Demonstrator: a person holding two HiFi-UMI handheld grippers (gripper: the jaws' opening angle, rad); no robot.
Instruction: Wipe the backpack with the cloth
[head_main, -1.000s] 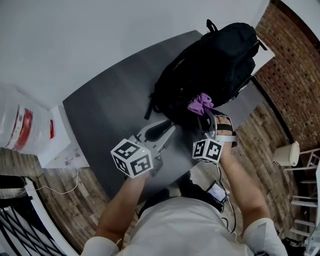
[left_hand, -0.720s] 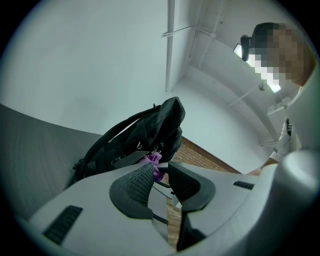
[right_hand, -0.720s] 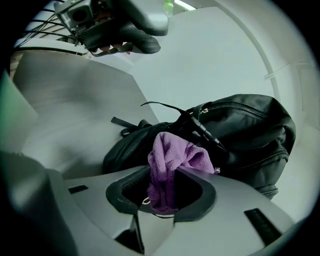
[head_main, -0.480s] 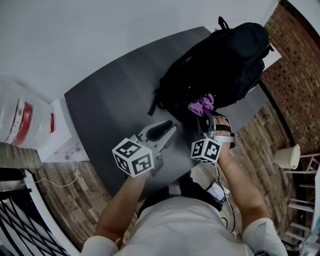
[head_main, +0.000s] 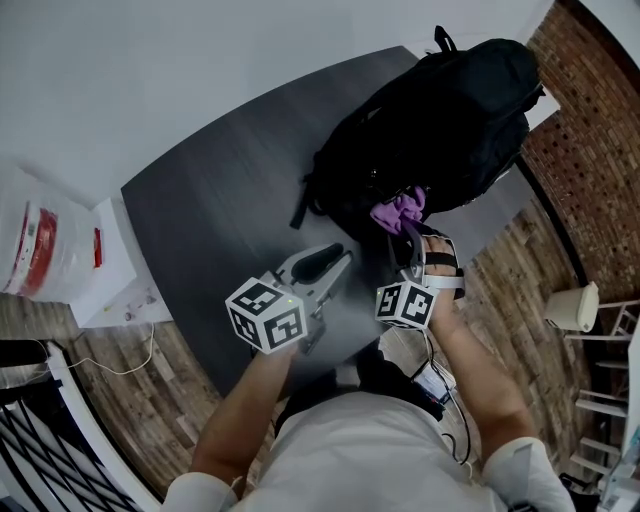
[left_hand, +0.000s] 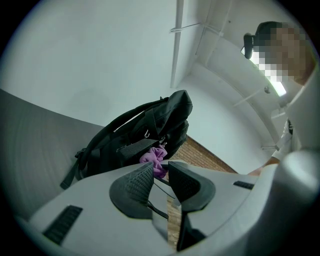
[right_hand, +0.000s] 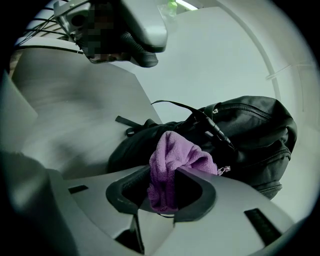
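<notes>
Right gripper view has the right gripper (right_hand: 162, 187) with jaws clamped on the cloth (right_hand: 172, 160), seemingly touching the backpack (right_hand: 250, 130) just ahead: wiping is in hand, next needing a pressed stroke across it, while the left gripper (left_hand: 161, 175) has jaws slightly apart, empty.

Your right gripper (head_main: 405, 233) holds the purple cloth (head_main: 398, 211) against the near side of the black backpack (head_main: 440, 130).
The backpack lies on the dark grey table (head_main: 215, 195), toward its far right corner, with one strap trailing off to its left. The cloth sits bunched at your right gripper's tips, touching the bag. Your left gripper (head_main: 333, 262) hovers low over bare tabletop, just left of the right one and clear of the backpack, its marker cube toward you.
</notes>
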